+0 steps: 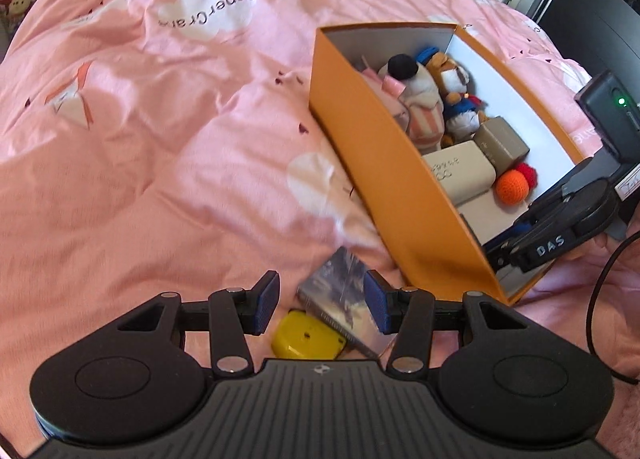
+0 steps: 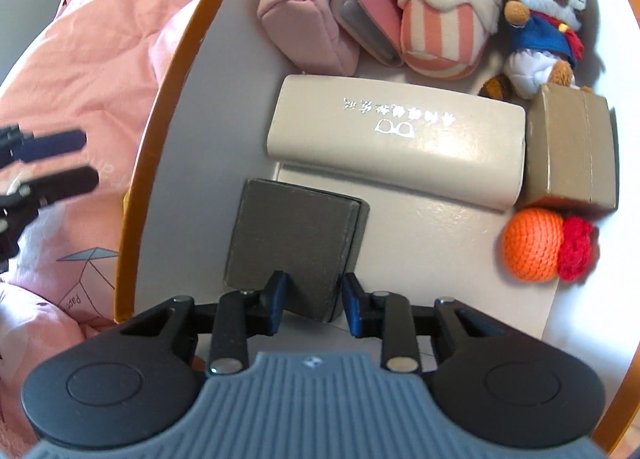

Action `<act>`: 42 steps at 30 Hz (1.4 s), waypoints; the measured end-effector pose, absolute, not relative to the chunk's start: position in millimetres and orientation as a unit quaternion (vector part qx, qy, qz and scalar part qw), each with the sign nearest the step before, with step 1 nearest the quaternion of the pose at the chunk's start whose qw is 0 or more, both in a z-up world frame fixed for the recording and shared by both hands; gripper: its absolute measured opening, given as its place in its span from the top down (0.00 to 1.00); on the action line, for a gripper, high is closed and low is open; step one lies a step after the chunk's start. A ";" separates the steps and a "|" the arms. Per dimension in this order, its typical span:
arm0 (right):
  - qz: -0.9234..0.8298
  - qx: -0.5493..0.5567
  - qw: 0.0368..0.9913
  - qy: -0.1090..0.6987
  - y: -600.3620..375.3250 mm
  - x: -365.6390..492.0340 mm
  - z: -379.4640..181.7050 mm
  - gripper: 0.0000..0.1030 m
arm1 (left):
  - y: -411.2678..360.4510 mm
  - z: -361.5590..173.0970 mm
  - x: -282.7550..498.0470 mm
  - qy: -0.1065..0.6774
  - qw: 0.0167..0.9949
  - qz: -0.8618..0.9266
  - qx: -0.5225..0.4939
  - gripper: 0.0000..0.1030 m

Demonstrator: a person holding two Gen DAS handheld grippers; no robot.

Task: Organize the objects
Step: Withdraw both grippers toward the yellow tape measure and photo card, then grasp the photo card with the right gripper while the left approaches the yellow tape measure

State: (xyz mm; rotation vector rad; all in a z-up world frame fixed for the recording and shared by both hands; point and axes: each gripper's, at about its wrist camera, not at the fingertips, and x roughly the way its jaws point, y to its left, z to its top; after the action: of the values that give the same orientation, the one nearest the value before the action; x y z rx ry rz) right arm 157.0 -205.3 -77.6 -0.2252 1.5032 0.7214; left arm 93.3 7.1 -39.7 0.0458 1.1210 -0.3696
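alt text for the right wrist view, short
The right gripper reaches into an orange box, its open jaws either side of a dark square case. Further in lie a beige glasses case, plush toys, a pink pouch and an orange crocheted ball.

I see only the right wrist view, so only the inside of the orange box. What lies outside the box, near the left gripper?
Observer: A flat printed pack lies on the pink bedcover, between the fingers of the left gripper.
Operator: Is the pack held?
Observer: It seems not. A gap shows between the pack and one pad.
Operator: Is anything else there?
Observer: A yellow object lies partly under the pack, close to the outer wall of the orange box.
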 end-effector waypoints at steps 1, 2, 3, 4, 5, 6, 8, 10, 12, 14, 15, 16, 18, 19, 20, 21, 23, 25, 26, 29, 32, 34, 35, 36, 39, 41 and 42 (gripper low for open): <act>0.319 -0.101 0.675 0.658 -212.4 158.9 -86.8 0.68 | 9.1 -40.9 91.5 0.531 0.830 -0.171 0.019 0.44; 0.317 -0.114 0.686 0.645 -213.3 171.4 -93.0 0.69 | 10.9 -41.6 89.2 0.531 0.830 -0.168 0.016 0.44; 0.314 -0.129 0.701 0.628 -212.5 168.2 -87.5 0.68 | 12.3 -41.9 87.2 0.531 0.831 -0.166 0.015 0.44; 0.315 -0.140 0.717 0.606 -211.5 164.2 -79.0 0.68 | 12.8 -41.2 84.9 0.529 0.833 -0.163 0.018 0.44; 0.324 -0.143 0.728 0.587 -210.4 160.8 -70.4 0.68 | 13.1 -40.6 82.7 0.525 0.835 -0.161 0.023 0.44; 0.336 -0.141 0.739 0.567 -209.0 157.2 -60.5 0.68 | 12.8 -39.6 80.3 0.521 0.838 -0.159 0.030 0.44; 0.362 -0.143 0.757 0.525 -204.8 149.1 -40.3 0.68 | 13.1 -38.1 76.4 0.516 0.841 -0.157 0.040 0.44; 0.390 -0.163 0.768 0.481 -191.1 137.2 -22.6 0.68 | 15.3 -36.9 74.1 0.515 0.841 -0.162 0.044 0.43; 0.414 -0.190 0.769 0.449 -167.2 132.7 -16.4 0.68 | 19.4 -35.9 72.0 0.514 0.842 -0.162 0.043 0.39; 0.435 -0.213 0.760 0.433 -139.9 124.6 -13.6 0.68 | 24.3 -36.5 69.7 0.515 0.841 -0.159 0.044 0.37; 0.447 -0.223 0.752 0.430 -136.9 131.8 -6.9 0.68 | 27.0 -37.7 68.1 0.518 0.839 -0.160 0.045 0.37; 0.457 -0.231 0.743 0.430 -128.5 132.9 -13.1 0.68 | 29.5 -39.2 66.8 0.521 0.837 -0.160 0.045 0.37; 0.468 -0.253 0.728 0.433 -104.4 118.2 -19.5 0.68 | 36.1 -44.2 64.8 0.529 0.834 -0.151 0.042 0.37; 0.470 -0.268 0.719 0.437 -104.7 108.2 -9.3 0.68 | 39.3 -47.6 65.0 0.536 0.831 -0.143 0.042 0.37; 0.472 -0.282 0.707 0.444 -87.0 103.1 -18.4 0.67 | 42.0 -50.9 65.4 0.542 0.829 -0.135 0.043 0.37; 0.472 -0.292 0.698 0.453 -78.5 100.8 -26.4 0.63 | 45.5 -54.4 66.4 0.547 0.827 -0.128 0.042 0.37; 0.473 -0.313 0.673 0.475 -66.4 98.6 -47.5 0.59 | 48.7 -59.9 67.2 0.553 0.822 -0.126 0.045 0.42; 0.459 -0.335 0.665 0.484 -55.2 99.8 -60.7 0.58 | 49.0 -64.8 66.5 0.553 0.822 -0.125 0.057 0.42; 0.453 -0.348 0.661 0.487 -50.0 99.3 -65.8 0.58 | 49.2 -66.4 66.4 0.554 0.820 -0.126 0.061 0.42; 0.437 -0.382 0.645 0.497 -37.6 97.3 -79.8 0.55 | 52.4 -67.7 65.4 0.552 0.820 -0.135 0.064 0.41; 0.416 -0.405 0.631 0.514 -32.8 98.5 -88.9 0.44 | 56.5 -70.0 66.7 0.552 0.821 -0.138 0.057 0.41; 0.405 -0.414 0.622 0.526 -27.9 102.6 -97.6 0.39 | 57.4 -72.7 67.5 0.552 0.820 -0.141 0.056 0.41; 0.398 -0.416 0.618 0.534 -27.1 105.1 -100.6 0.39 | 57.5 -74.0 67.9 0.552 0.820 -0.142 0.055 0.41; 0.389 -0.418 0.614 0.544 -25.4 108.6 -103.9 0.39 | 58.2 -75.2 68.3 0.552 0.820 -0.142 0.054 0.41; 0.373 -0.401 0.602 0.581 -22.9 123.3 -114.2 0.39 | 60.7 -76.5 68.8 0.553 0.819 -0.144 0.050 0.41; 0.363 -0.395 0.599 0.595 -20.9 129.6 -119.7 0.39 | 61.5 -76.9 69.8 0.554 0.818 -0.145 0.049 0.41; 0.357 -0.397 0.598 0.598 -19.5 131.0 -122.5 0.39 | 61.8 -77.0 70.0 0.554 0.818 -0.146 0.049 0.41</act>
State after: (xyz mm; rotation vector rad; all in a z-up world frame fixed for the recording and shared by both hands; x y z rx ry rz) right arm 131.0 -19.5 -122.5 -0.9204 1.3886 0.8287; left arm 70.0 61.8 -77.0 0.1037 1.1813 -0.3101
